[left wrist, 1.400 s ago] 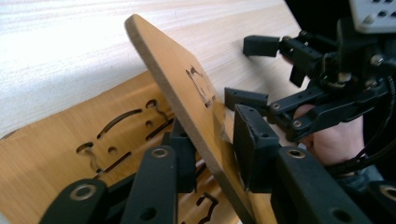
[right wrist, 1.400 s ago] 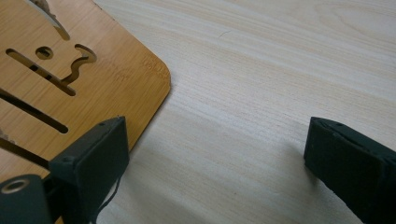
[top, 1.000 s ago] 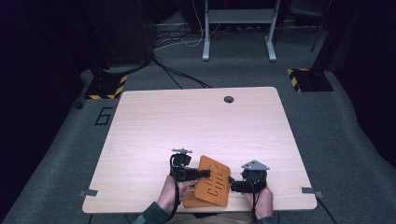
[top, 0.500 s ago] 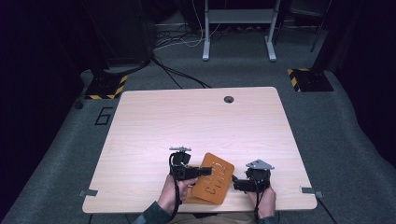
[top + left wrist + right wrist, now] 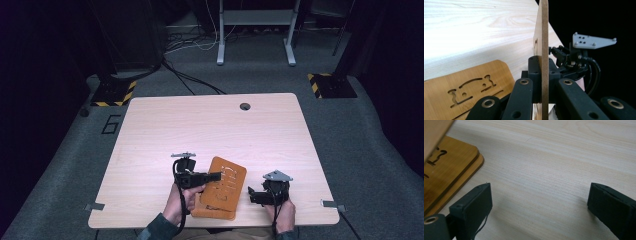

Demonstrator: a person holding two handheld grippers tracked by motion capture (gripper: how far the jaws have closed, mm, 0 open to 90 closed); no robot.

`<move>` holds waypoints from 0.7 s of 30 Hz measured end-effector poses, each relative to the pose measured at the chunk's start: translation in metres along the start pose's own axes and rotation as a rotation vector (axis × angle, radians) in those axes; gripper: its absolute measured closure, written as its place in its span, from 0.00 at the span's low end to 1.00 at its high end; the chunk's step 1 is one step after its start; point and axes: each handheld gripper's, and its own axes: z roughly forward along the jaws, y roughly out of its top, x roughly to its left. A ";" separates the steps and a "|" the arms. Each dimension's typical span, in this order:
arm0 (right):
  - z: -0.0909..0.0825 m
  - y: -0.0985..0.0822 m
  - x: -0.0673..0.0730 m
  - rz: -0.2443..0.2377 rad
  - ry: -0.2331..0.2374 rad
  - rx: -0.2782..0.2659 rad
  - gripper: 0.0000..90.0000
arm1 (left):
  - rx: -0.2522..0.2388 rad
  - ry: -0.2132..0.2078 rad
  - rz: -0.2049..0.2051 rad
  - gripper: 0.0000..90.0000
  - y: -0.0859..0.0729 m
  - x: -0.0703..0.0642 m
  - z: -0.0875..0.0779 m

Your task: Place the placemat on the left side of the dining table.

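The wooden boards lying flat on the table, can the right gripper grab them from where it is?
Probably yes. The right gripper is open, and bare table lies between its fingers and the stacked boards, with nothing in the way.

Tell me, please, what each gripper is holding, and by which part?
The left gripper clamps a thin wooden cutout board by its edge; the right gripper is open and holds nothing.

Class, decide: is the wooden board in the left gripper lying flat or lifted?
Lifted: the left gripper clamps the top board by its edge, raised above the boards beneath.
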 end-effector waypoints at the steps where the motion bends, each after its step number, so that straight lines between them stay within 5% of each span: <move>1: 0.001 0.000 0.001 -0.001 -0.004 0.001 0.05 | -0.006 0.001 -0.003 0.96 0.001 0.001 -0.002; 11: 0.003 0.002 0.003 -0.046 -0.032 0.022 0.05 | -0.045 0.016 -0.015 0.96 0.008 0.011 -0.019; 21: 0.004 0.002 0.004 -0.035 -0.044 0.020 0.04 | -0.092 0.037 -0.034 0.96 0.015 0.026 -0.040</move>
